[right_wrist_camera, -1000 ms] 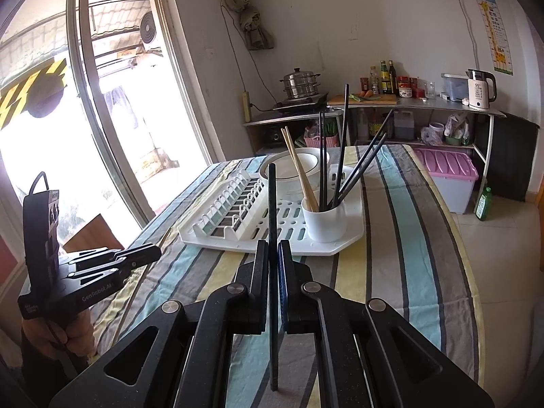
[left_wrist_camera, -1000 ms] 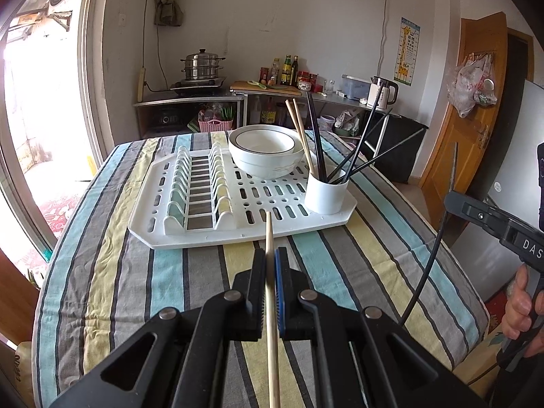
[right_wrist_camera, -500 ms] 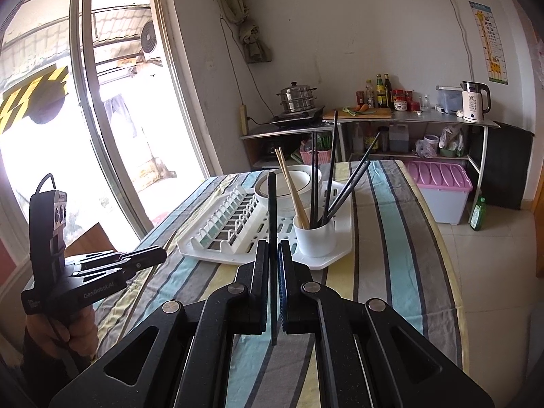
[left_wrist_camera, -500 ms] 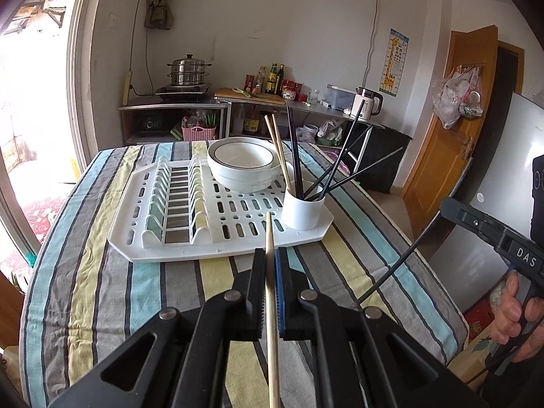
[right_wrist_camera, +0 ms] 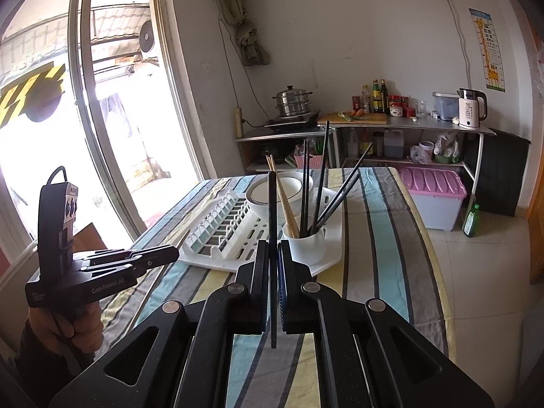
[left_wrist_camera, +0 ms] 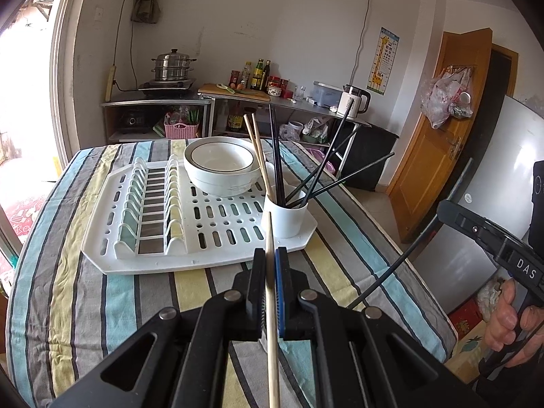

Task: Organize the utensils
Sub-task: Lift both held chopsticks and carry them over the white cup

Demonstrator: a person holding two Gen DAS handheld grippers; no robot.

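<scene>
I see a white perforated plastic drying rack with ribbed plate slots on a table under a striped quilted cloth. Two stacked glazed white bowls, dark line under the rim, sit on the rack's far side. A smooth white cylindrical cup stands at the rack's near right corner, holding pale wooden and thin black chopsticks fanned outward.

My left gripper has its jaws nearly closed, clamping one round wooden chopstick, tip toward the cup. My right gripper is likewise pinched on a slim matte black chopstick, upright, near the cup.
</scene>
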